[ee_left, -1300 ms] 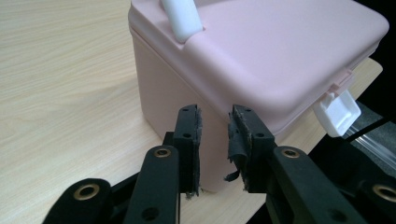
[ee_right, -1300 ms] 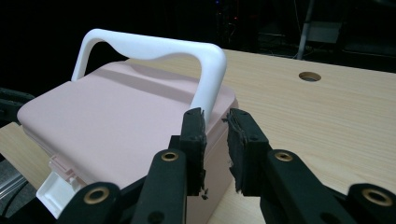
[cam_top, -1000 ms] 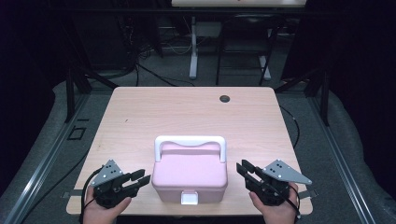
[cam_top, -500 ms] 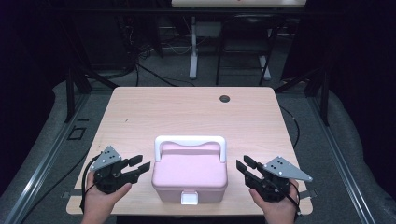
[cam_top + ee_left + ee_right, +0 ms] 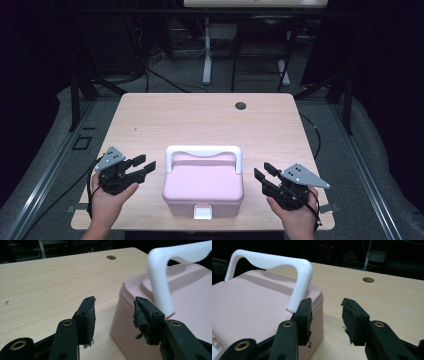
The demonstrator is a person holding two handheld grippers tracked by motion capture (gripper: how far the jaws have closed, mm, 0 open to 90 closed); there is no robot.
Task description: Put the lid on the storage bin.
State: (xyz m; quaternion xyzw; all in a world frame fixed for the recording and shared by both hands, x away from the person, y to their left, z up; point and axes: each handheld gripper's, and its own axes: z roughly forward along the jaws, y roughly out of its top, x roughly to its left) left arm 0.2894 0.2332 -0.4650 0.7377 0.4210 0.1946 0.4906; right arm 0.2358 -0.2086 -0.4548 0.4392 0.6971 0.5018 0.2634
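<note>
Pink lidded box (image 5: pixel 203 187) sits low centre of the high view, near the front edge of the worktop (image 5: pixel 200 120), lid down, white latch tab (image 5: pixel 202 213) at its front face. White handle (image 5: pixel 203 154) stands upright across the back of the lid. Judgement: moulded plastic, stiff and light, walls smooth and likely slippery under rubber pads; rounded corners give poor purchase. Best holds look to be the handle bar for lifting, or the latch tab for opening. Contents: cannot tell, lid is closed and opaque. Left tool (image 5: pixel 144 164) at lower left of the high view, just beside the box's left wall, apart from it; its jaws have just been opening and stand wide with nothing between them. In the left gripper view the left tool (image 5: pixel 115 315) points along the box's side, the wall just beyond the right pad. Right tool (image 5: pixel 265 174) at lower right, near the right wall; its jaws have also just been opening, empty. In the right gripper view the right tool (image 5: pixel 325 315) frames bare worktop, left pad (image 5: pixel 305 315) close to the box corner, possibly touching, the angle is poor. A round hole (image 5: pixel 241 105) lies at upper right of the worktop, well apart.
</note>
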